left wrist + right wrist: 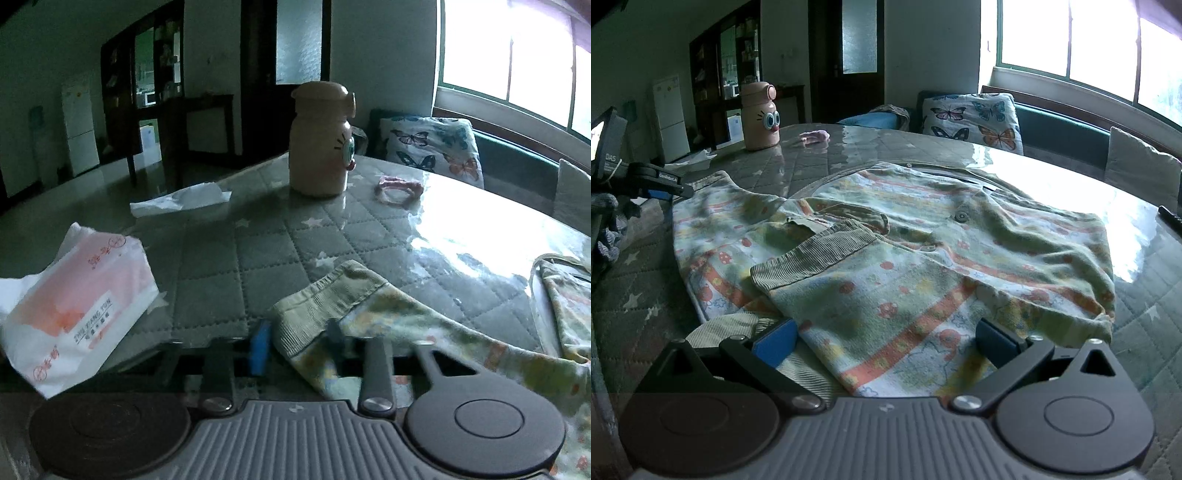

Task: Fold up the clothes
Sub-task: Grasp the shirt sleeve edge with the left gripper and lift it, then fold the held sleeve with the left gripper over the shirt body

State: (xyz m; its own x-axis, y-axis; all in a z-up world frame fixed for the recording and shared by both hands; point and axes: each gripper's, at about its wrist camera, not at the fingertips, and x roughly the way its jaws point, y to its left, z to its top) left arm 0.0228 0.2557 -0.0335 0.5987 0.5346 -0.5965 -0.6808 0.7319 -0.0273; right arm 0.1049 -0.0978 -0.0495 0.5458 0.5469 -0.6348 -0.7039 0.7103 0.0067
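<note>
A small patterned child's cardigan (923, 236) with green ribbed cuffs lies on the quilted table cover (642, 295). One sleeve (849, 295) is folded across the body. My right gripper (886, 343) is open, its fingers either side of that sleeve at the near edge. My left gripper (299, 343) is shut on the other sleeve's ribbed cuff (325, 295), holding it out to the left. The left gripper also shows in the right wrist view (676, 190), at the cardigan's far left corner.
A pink cartoon flask (321, 140) stands on the table. A tissue pack (74, 306) and loose tissue (181, 199) lie to the left, a pink hair tie (397, 188) behind. Butterfly cushion (975, 118) and bench are beyond the table.
</note>
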